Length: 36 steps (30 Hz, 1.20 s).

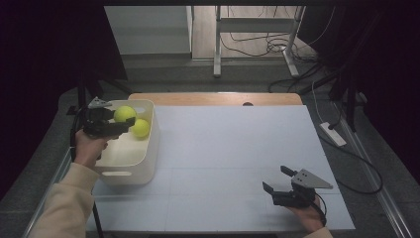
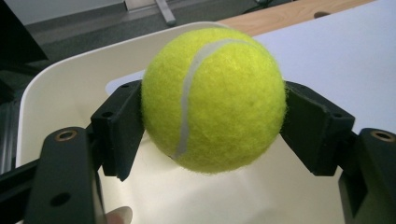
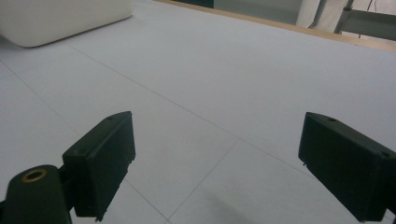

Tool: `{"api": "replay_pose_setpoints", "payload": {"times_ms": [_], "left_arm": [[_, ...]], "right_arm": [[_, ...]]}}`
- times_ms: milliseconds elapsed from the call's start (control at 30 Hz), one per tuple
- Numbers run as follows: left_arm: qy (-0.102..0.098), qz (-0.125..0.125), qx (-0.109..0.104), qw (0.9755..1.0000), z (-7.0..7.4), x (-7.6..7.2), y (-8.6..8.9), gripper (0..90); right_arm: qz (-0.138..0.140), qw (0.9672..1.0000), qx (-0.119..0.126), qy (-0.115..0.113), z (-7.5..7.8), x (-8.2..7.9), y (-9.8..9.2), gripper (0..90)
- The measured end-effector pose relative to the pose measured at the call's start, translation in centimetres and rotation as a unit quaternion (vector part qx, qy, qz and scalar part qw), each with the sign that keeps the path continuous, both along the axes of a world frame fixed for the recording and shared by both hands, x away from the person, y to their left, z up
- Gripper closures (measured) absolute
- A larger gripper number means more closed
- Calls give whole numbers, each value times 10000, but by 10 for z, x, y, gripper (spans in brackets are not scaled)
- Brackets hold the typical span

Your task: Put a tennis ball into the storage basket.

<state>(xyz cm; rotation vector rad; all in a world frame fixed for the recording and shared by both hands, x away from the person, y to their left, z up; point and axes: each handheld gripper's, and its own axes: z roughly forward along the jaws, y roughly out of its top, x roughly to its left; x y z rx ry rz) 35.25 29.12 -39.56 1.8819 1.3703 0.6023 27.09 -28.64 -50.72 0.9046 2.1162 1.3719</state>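
Nearly done: 1 ball [image 1: 140, 128] in bin [image 1: 148, 158] at 9 o'clock, left gripper [image 1: 119, 124] fingers clamping another ball [image 2: 214, 99] above it, release pending, right gripper [image 1: 279, 179] fingers wide over bench [image 1: 223, 148].

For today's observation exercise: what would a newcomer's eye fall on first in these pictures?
Most striking is the bright yellow tennis ball clamped in the left gripper over the white bin at the table's left. A second tennis ball lies inside that bin. At the near right, the right gripper rests open on the white table.
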Motion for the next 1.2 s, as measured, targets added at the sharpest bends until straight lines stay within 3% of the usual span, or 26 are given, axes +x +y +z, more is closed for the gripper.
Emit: {"api": "replay_pose_setpoints", "payload": {"times_ms": [133, 400, 500, 633, 767, 900, 1067, 1200], "left_arm": [[112, 46, 84, 9999, -1, 2, 1, 268], [109, 77, 95, 9999, 0, 0, 2, 263], [-23, 124, 3, 9999, 3, -2, 4, 241], [-108, 88, -62, 9999, 8, -4, 3, 137], [-276, -45, -313, 9991, 10, -9, 2, 79], [-468, -262, -467, 9975, 11, -17, 0, 65], [-775, -610, -658, 9929, 15, -31, -6, 65], [-910, -855, -713, 9896, 14, -41, -14, 67]], "right_arm": [[3, 10000, 2, 6, 0, 0, 0, 107], [9, 10000, -10, 11, 0, 0, 1, 107], [9, 10000, 0, 13, 0, 0, 1, 107], [9, 10000, -1, -2, 0, 1, 0, 107], [-2, 10000, -12, -1, 0, 0, 0, 107], [-6, 10000, -9, -3, 0, 0, 0, 107], [2, 10000, 0, -2, 0, 0, 0, 107], [1, 10000, -4, -7, 0, 0, 0, 107]]}}
